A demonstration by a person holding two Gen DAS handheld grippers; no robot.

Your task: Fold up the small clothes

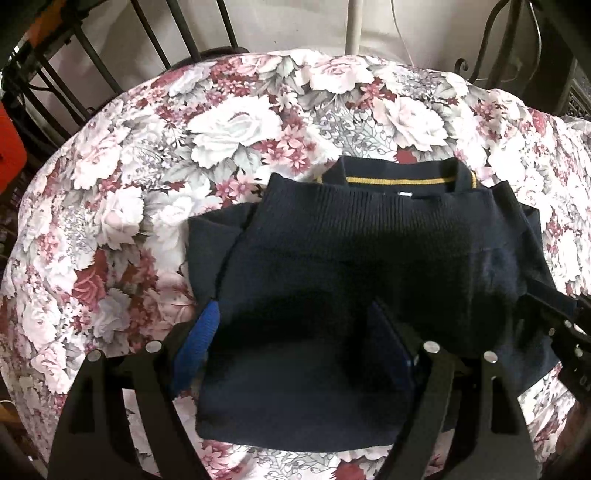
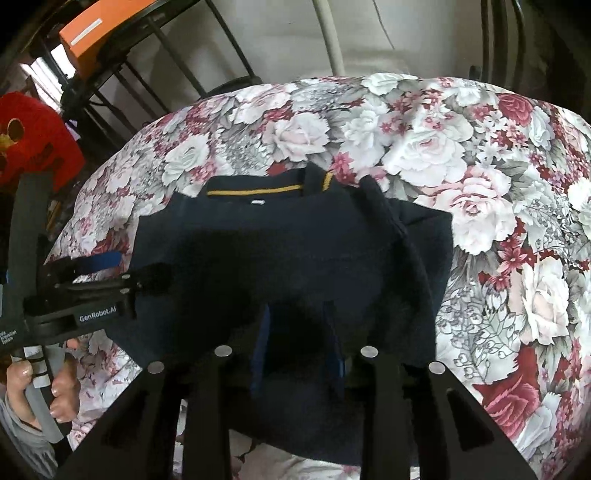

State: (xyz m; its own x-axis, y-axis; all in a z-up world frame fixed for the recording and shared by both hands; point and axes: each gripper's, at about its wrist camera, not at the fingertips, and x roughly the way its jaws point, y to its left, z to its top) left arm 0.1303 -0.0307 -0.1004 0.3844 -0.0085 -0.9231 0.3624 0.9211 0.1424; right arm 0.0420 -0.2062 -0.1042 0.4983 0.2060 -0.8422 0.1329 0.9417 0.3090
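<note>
A navy knitted top [image 1: 369, 240] [image 2: 295, 240] lies folded on the floral cloth, its collar with a yellow stripe [image 1: 399, 180] [image 2: 255, 191] at the far side. My left gripper [image 1: 295, 310] hangs over the top's near left part, its blue pads wide apart and holding nothing. It also shows from the side in the right wrist view [image 2: 144, 266]. My right gripper [image 2: 295, 310] sits over the near middle of the top. Its pads stand a narrow gap apart and no cloth looks pinched between them. In the left wrist view the right gripper [image 1: 554, 310] is at the right edge.
The floral cloth [image 1: 147, 184] [image 2: 480, 184] covers a rounded table. Dark metal bars [image 1: 99, 62] and a white pole [image 1: 356, 26] stand behind it. An orange box [image 2: 99, 33] and a red item [image 2: 33, 140] are at the far left. A person's hand [image 2: 37, 391] holds the left gripper's handle.
</note>
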